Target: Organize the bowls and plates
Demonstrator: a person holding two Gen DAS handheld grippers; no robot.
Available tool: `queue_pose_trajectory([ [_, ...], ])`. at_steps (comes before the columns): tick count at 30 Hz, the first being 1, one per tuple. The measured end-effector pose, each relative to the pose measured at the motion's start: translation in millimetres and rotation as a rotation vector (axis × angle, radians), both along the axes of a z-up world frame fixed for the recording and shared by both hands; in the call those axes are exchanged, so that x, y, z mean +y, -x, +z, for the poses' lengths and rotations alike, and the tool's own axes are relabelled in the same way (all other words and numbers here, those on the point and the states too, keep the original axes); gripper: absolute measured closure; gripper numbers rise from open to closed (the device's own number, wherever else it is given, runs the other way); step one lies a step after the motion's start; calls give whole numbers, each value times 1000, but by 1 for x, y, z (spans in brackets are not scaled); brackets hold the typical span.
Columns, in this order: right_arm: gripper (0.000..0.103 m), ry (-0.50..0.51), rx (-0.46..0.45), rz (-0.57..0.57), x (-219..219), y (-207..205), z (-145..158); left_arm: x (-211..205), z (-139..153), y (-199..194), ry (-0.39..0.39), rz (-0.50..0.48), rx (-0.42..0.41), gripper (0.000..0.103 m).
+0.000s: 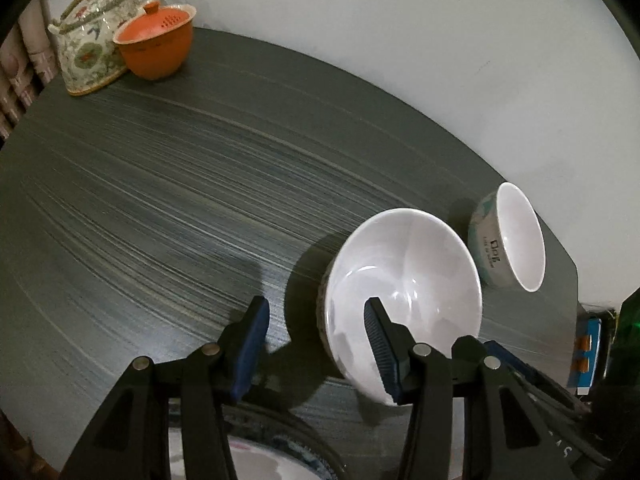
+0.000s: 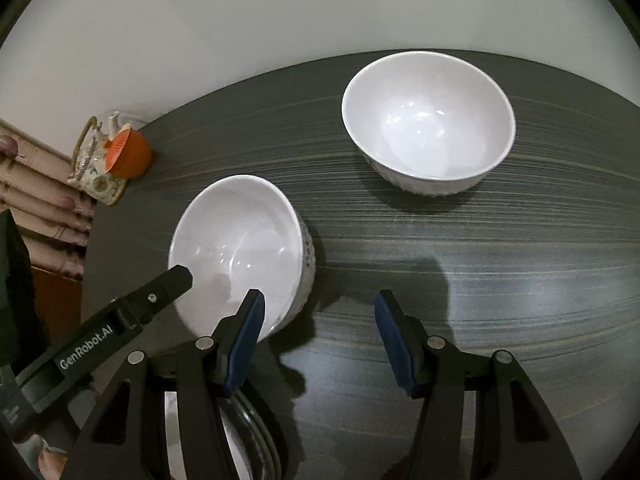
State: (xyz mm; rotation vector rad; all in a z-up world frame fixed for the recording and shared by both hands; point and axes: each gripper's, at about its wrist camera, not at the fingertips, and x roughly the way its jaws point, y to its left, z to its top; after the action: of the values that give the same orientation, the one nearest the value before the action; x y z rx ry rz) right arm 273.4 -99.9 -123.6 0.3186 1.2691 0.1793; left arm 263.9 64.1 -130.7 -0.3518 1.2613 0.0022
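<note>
A white bowl (image 1: 400, 280) stands on the dark table just ahead of my left gripper (image 1: 316, 344), which is open, its right finger over the bowl's inside and its left finger outside the rim. The same bowl (image 2: 240, 240) shows at the left of the right wrist view, with the left gripper's finger (image 2: 160, 292) over its rim. A second white bowl (image 1: 512, 236) with a patterned outside stands farther right; it shows in the right wrist view (image 2: 428, 120) too. My right gripper (image 2: 320, 332) is open and empty over bare table. Stacked plates (image 2: 248, 432) lie under it.
A patterned teapot (image 1: 88, 48) and an orange lidded cup (image 1: 156, 44) stand at the table's far left corner, against the white wall. A plate rim (image 1: 256, 456) shows below the left gripper. The table's right edge (image 1: 576, 288) is close to the second bowl.
</note>
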Motion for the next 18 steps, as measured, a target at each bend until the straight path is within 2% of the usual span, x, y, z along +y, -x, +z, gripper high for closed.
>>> queue_pose_trajectory([
  [2,49,-3,3,-4,0,-4,-4,-1,-4,-3,1,3,4,54],
  [4,49,-1,11,-7,1,-8,-8,-2,-8,-5,8,-6,4,69],
  [10,65,-8,27,13,6,-13,-19,-2,-21,-8,37,-7,34,87],
  [13,74,-36,30,22,8,-12,-21,-5,-21,-9,44,-19,26,90],
  [15,85,-46,26,37,9,-12,-20,-7,-21,-9,44,-23,26,90],
  [18,85,-34,25,47,9,-8,-18,-7,-21,-5,53,-20,34,90],
])
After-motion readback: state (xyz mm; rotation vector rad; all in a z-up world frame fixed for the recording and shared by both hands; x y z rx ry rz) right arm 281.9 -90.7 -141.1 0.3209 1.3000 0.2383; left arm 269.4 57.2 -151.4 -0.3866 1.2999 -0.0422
